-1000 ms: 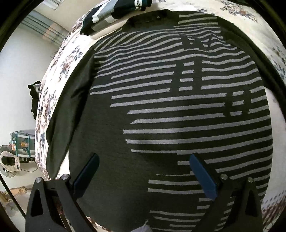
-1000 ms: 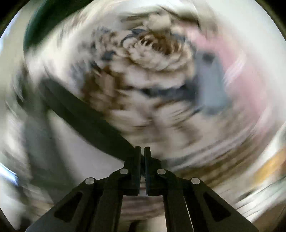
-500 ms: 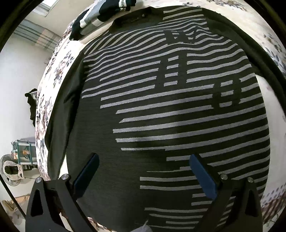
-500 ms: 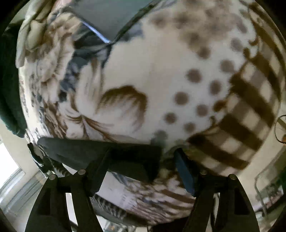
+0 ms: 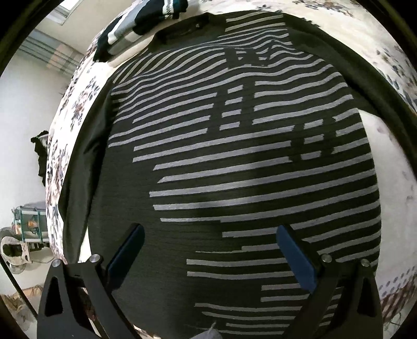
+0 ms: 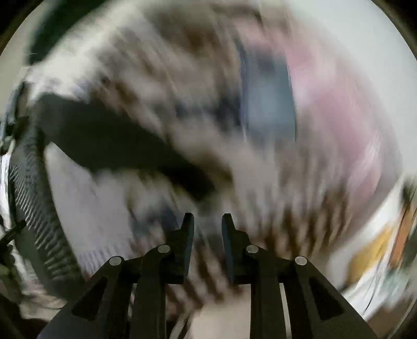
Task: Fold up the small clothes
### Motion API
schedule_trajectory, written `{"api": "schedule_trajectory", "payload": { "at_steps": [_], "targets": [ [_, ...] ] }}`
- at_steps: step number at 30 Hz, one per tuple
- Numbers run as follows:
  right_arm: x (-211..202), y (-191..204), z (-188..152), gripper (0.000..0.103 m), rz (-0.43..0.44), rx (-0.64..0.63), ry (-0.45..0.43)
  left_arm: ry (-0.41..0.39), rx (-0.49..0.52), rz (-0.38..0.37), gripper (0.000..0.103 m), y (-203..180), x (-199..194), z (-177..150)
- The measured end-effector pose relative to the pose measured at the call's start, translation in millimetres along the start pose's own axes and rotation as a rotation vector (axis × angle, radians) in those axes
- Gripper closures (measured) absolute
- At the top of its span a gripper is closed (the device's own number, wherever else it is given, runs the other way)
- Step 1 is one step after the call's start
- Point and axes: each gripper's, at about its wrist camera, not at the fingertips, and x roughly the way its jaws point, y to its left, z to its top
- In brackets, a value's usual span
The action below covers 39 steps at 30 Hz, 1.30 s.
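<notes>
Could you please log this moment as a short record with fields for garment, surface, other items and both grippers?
garment: dark striped sweater, spread flat, collar at the far end
surface: floral bedspread
other items: folded dark and white garment beyond the collar
left gripper: open wide, over the sweater's hem end, holding nothing
right gripper: jaws slightly apart, nothing between them; view motion-blurred

A dark sweater with pale grey horizontal stripes lies spread flat, front up, on a floral bedspread, collar at the far end, hem nearest, sleeves running along both sides.
</notes>
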Motion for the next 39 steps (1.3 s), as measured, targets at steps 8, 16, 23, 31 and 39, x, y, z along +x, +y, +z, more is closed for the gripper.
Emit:
{"api": "schedule_trajectory", "payload": {
  "at_steps": [8, 16, 23, 31, 39],
  "targets": [
    [22, -80, 5, 0.034, 0.503, 0.631, -0.078, 0.02, 0.018, 0.018, 0.0, -1, 12, -4],
    [-61, -26, 13, 0.096, 0.493, 0.392, -0.403, 0.022, 0.011, 0.029, 0.0, 6, 12, -3],
    [-35, 3, -9, 0.07, 0.052, -0.029, -0.076, 0.032, -0.011, 0.014, 0.0, 8, 16, -1],
    [-33, -59, -25, 0.044, 0.415, 0.425, -0.158, 0.012, 0.016, 0.015, 0.0, -2, 16, -1],
    [-22, -38, 35, 0.099, 0.415, 0.441, -0.261, 0.0, 0.025, 0.004, 0.0, -10, 12, 0]
  ]
}}
